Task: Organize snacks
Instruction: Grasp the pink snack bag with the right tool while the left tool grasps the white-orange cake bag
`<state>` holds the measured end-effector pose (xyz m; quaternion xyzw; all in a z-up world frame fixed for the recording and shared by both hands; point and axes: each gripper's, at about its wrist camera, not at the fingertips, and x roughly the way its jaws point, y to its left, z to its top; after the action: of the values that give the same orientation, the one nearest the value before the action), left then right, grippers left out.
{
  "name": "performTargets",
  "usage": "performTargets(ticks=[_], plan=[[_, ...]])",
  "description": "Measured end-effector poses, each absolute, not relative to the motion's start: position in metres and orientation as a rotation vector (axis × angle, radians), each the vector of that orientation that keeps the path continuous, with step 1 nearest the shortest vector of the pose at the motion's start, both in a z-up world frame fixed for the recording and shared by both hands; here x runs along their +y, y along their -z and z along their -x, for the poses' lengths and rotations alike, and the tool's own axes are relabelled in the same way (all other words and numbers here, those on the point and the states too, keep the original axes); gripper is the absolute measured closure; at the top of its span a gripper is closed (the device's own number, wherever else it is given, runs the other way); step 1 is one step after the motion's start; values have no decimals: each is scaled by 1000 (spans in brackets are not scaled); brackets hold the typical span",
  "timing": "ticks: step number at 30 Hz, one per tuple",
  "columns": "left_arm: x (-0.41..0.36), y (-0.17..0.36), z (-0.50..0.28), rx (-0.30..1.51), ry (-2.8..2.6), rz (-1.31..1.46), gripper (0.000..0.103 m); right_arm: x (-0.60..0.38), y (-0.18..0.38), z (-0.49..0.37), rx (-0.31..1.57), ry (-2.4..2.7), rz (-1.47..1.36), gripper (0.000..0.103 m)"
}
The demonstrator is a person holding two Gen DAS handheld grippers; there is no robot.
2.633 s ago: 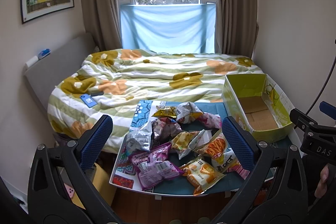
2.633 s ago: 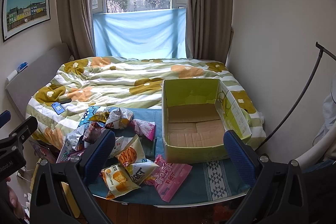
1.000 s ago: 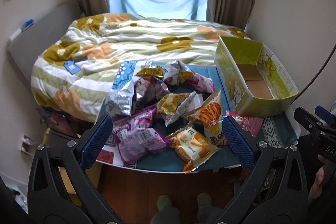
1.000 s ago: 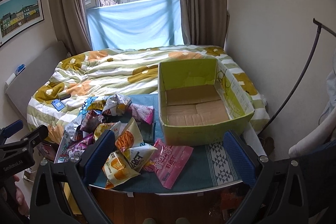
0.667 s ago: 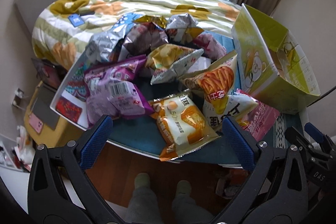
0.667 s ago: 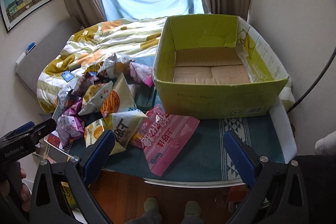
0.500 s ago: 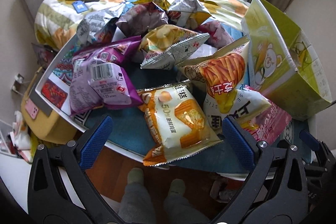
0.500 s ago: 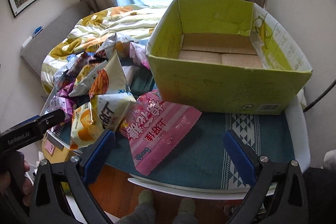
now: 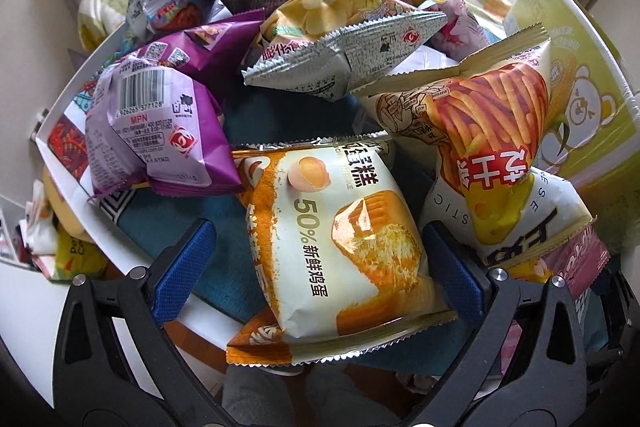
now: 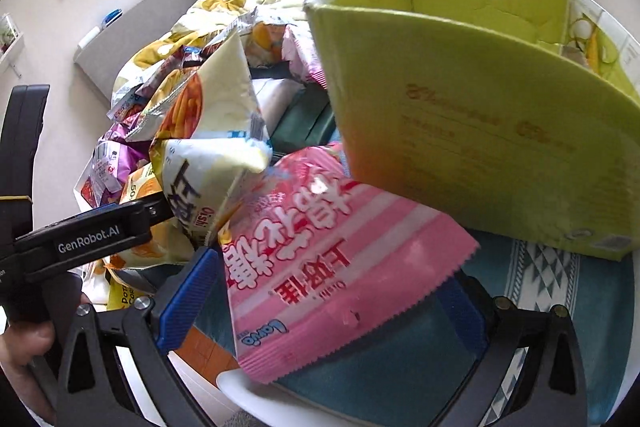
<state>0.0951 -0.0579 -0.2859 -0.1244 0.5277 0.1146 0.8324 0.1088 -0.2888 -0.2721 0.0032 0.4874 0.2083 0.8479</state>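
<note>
A pile of snack bags lies on a table with a teal cloth (image 10: pixel 400 379). My left gripper (image 9: pixel 320 267) is open, its blue fingers on either side of an orange and white egg cake bag (image 9: pixel 340 239) at the table's front edge. My right gripper (image 10: pixel 320 291) is open around the near end of a flat pink snack bag (image 10: pixel 320 275). An open yellow-green cardboard box (image 10: pixel 480 115) stands just behind the pink bag; it also shows in the left wrist view (image 9: pixel 580 99). The left gripper's body (image 10: pixel 80 231) shows in the right wrist view.
A purple bag (image 9: pixel 152 131), a silver-edged chips bag (image 9: pixel 340 39), an orange fries bag (image 9: pixel 492 131) and a white cheese-stick bag (image 10: pixel 208 179) crowd around. A bed with a flowered quilt (image 10: pixel 224 7) lies behind the table. The table's white edge (image 9: pixel 64 163) is at left.
Both grippers moved down and forward to the table: the left now straddles the egg cake bag, the right straddles the pink bag. Both stayed open.
</note>
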Motion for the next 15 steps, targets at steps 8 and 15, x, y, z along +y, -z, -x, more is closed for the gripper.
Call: performTargets(ticks=[8, 15], plan=[[-66, 295, -96, 1132, -199, 264, 31, -285, 275, -113, 1009, -461, 42, 0], [-71, 285, -83, 1139, -188, 242, 37, -280, 275, -111, 1008, -477, 44, 25]])
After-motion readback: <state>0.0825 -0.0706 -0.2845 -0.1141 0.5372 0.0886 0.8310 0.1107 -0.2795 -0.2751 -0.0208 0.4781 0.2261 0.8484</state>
